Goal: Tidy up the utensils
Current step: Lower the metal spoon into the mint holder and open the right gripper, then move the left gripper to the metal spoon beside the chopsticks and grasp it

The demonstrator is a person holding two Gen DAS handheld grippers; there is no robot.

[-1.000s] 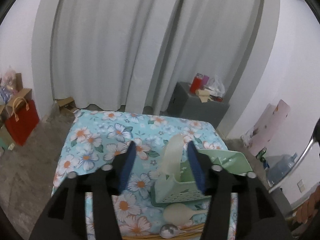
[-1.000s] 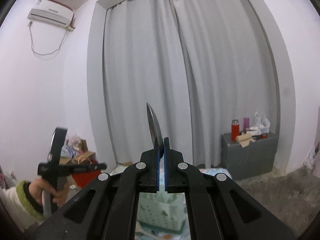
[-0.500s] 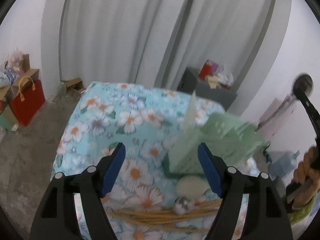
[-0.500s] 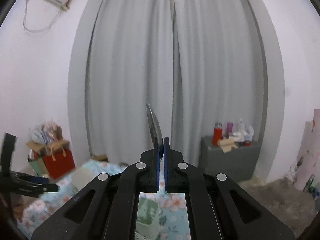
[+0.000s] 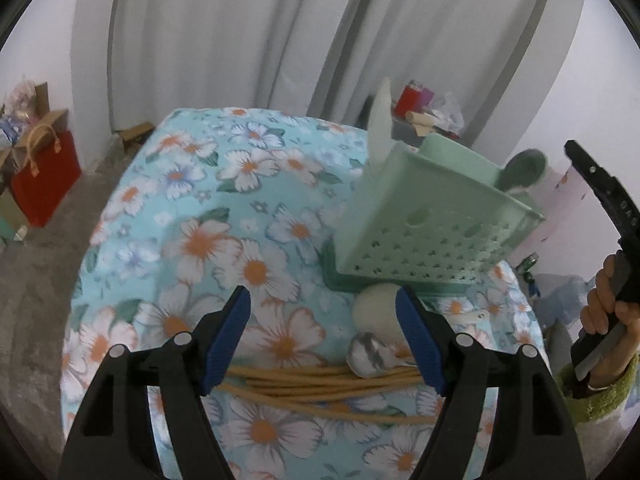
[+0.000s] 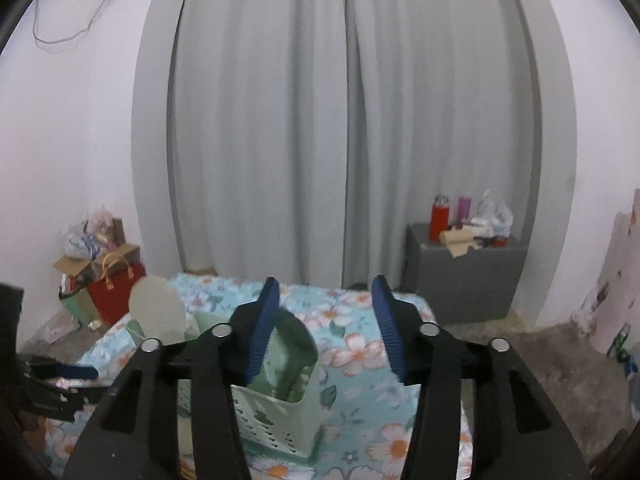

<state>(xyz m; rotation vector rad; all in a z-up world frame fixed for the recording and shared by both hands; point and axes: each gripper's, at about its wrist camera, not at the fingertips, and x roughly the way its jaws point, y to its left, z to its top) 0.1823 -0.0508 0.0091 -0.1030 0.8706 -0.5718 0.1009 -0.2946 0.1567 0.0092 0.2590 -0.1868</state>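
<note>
A pale green perforated utensil holder (image 5: 420, 224) (image 6: 276, 412) stands on the floral tablecloth (image 5: 192, 208). A pale spatula (image 5: 380, 120) (image 6: 158, 312) and a dark spoon (image 5: 524, 168) (image 6: 292, 354) stand in it. In front of it lie a cream spoon (image 5: 374, 312), a metal spoon (image 5: 368, 354) and several bamboo chopsticks (image 5: 312, 380). My left gripper (image 5: 320, 296) hangs just above these, jaws opening, with nothing between them. My right gripper (image 6: 324, 328) hovers over the holder, jaws opening and empty.
A hand in a green sleeve (image 5: 600, 320) holds the right gripper at the table's right side. A red bag (image 5: 44, 180) and boxes sit on the floor at left. A grey cabinet (image 6: 460, 272) with bottles stands by the curtain.
The right gripper opened and let go of the dark spoon, which now stands in the holder. The left gripper sank toward the chopsticks and its jaws widened.
</note>
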